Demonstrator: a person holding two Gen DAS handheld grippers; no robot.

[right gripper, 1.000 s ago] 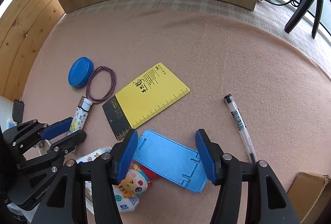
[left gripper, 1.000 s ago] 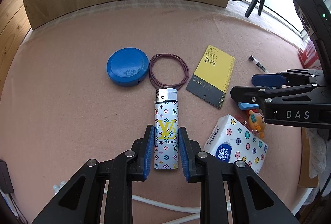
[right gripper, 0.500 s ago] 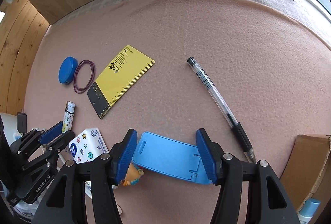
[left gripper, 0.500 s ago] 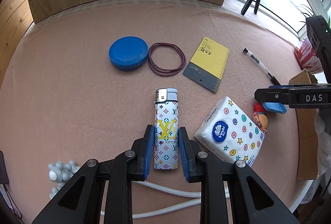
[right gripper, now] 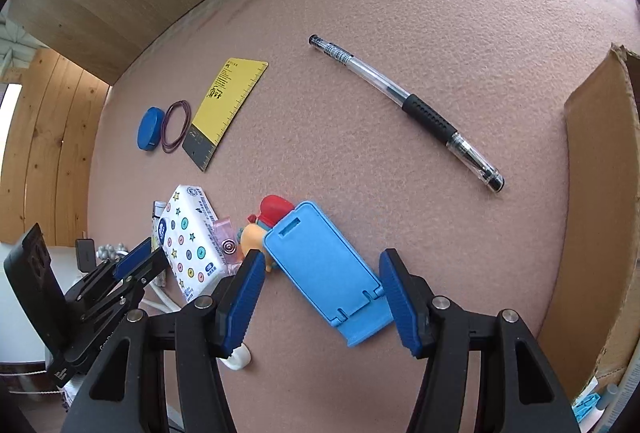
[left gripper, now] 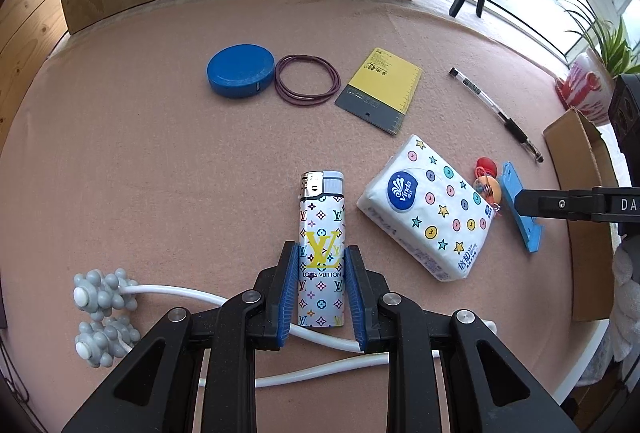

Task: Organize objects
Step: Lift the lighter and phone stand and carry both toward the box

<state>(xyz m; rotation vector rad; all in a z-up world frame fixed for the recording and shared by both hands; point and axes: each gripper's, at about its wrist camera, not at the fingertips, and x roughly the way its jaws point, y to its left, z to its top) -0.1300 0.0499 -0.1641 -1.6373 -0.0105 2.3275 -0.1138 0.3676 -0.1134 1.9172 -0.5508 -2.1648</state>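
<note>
While the left gripper (left gripper: 322,289) stayed clamped on the lighter (left gripper: 321,233), a white case printed with coloured monogram flowers, a yellow logo and a silver-and-grey cap, the right gripper (right gripper: 322,297) held the blue phone stand (right gripper: 326,269) between its pads, tilted across the gap; whether they pressed it could not be told. Near the left gripper a white cable (left gripper: 320,341) crossed the pink felt mat (left gripper: 160,153). Right of the lighter lay a tissue pack (left gripper: 430,205) dotted with stars and circles, with a small orange figure (right gripper: 256,233) beside it. Farther off sat a yellow ruler card (left gripper: 384,89), a pen (right gripper: 404,105), purple bands (left gripper: 307,81) and a blue round lid (left gripper: 241,70). A cardboard box (right gripper: 600,193) stood at the right.
</note>
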